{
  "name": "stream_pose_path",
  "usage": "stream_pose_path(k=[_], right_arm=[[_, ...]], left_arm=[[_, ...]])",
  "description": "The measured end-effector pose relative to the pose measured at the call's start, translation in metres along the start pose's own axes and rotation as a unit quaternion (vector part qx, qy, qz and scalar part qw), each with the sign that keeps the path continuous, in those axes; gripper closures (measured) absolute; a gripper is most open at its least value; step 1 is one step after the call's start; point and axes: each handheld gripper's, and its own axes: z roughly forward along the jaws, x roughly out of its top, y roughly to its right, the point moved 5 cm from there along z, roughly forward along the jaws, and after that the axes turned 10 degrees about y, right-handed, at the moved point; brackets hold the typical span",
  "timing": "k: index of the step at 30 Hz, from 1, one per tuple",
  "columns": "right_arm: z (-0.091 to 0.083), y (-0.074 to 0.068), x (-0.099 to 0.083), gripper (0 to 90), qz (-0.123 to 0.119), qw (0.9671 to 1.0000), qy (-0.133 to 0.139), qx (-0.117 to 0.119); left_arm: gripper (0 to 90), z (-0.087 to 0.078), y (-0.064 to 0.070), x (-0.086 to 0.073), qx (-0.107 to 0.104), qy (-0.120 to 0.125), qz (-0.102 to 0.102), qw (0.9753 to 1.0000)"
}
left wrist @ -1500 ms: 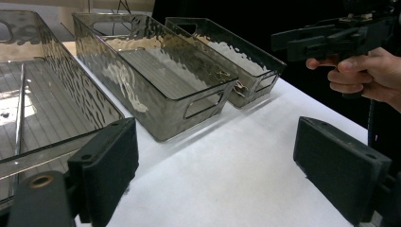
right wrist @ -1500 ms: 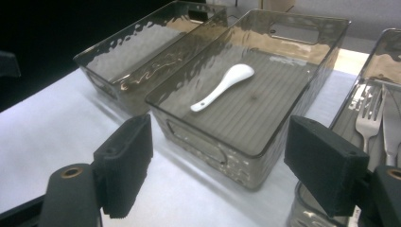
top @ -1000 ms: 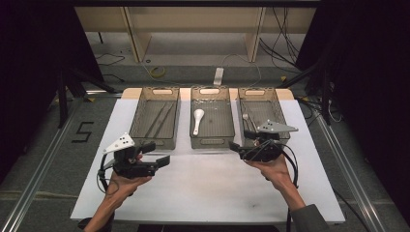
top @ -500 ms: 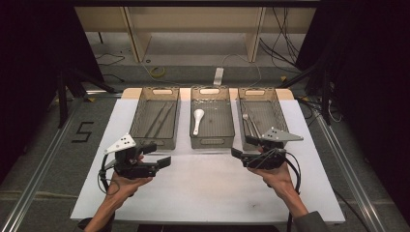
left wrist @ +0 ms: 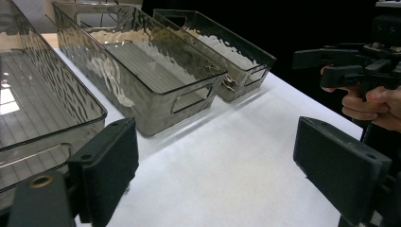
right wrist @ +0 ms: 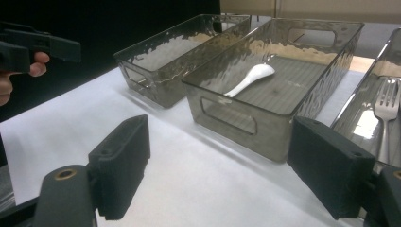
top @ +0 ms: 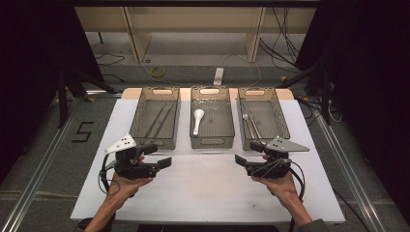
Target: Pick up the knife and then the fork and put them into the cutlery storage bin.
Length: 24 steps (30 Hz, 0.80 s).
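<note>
- Grippers: your left gripper (top: 162,162) hovers over the white table (top: 203,193) just before the left bin (top: 155,117), jaws spread wide and holding nothing; the left gripper view confirms the wide gap over bare tabletop.
- Your right gripper (top: 240,160) hovers before the right bin (top: 262,117), jaws likewise spread apart and empty, as the right gripper view shows.
- Change from the earlier frames: your right gripper has drawn back from the right bin's near wall toward you and lowered over the table; a second ago it sat against that bin's front edge. Your left gripper has barely moved.
- Both grippers point inward, toward each other, well apart across the bare middle of the table.
- Contents: a white spoon (top: 197,120) lies in the middle bin (top: 212,118), bowl toward the far end, unchanged in place.
- A fork (right wrist: 387,113) lies in the right bin, tines toward the far end, beside other thin metal cutlery too fine to name.
- Thin dark sticks (top: 159,118) lie lengthwise in the left bin.
</note>
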Motion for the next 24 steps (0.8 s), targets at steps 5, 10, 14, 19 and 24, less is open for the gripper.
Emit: stream_pose_path(k=[5, 10, 14, 19, 24], right_arm=[[-0.006, -0.002, -0.006, 22.7, -0.005, 1.0, 0.0, 0.001], [-0.012, -0.003, -0.009, 22.1, -0.008, 0.9999, 0.008, -0.002], [-0.015, -0.005, -0.012, 21.7, -0.01, 0.9999, 0.008, -0.003], [-0.018, -0.007, -0.015, 20.5, -0.011, 0.9999, 0.006, -0.001], [-0.022, -0.006, -0.021, 20.0, -0.009, 0.9999, 0.002, -0.004]], left_arm=[[14.1, 0.0, 0.002, -0.001, -0.001, -0.002, 0.002, 1.0], [14.3, 0.001, 0.003, -0.002, -0.006, -0.006, 0.004, 1.0], [14.2, 0.002, 0.005, -0.003, -0.006, -0.01, 0.008, 0.9999], [14.2, 0.003, 0.008, -0.005, -0.003, -0.018, 0.02, 0.9996], [14.2, 0.003, 0.01, -0.007, -0.007, -0.023, 0.025, 0.9994]])
